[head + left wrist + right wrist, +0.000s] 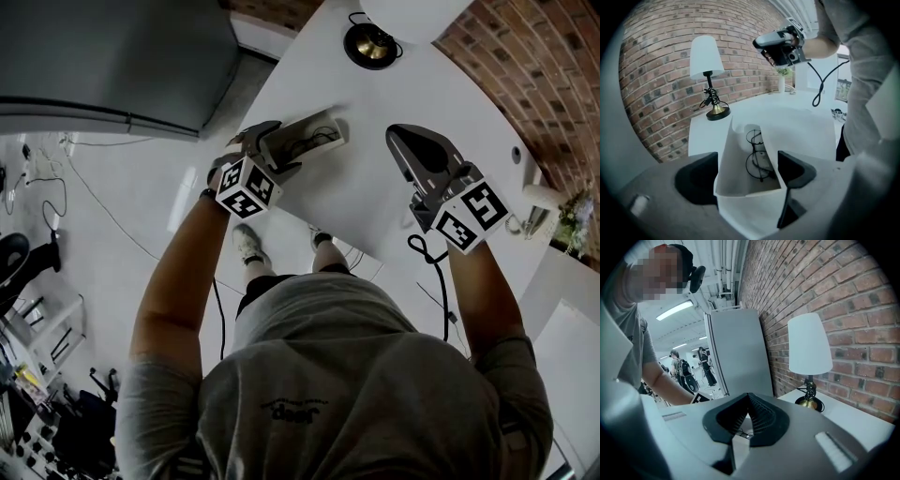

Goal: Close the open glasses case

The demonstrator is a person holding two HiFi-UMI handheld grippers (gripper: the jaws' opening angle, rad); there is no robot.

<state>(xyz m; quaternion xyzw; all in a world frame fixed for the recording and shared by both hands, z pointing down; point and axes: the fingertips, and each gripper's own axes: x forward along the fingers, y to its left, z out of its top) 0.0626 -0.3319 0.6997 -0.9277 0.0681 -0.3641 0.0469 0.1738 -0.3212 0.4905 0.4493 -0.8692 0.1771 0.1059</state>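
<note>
Glasses case (737, 180) — open — clamped between fingers (696, 180) of left gripper (747, 160).

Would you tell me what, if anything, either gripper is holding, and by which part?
The left tongs clamp the open glasses case across its two side walls; the right tongs are shut and empty.

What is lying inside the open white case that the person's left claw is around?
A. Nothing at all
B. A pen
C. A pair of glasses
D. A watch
C: the left gripper view shows thin, dark-framed glasses lying inside the white glasses case, which sits between the jaws of the left claw.
</note>
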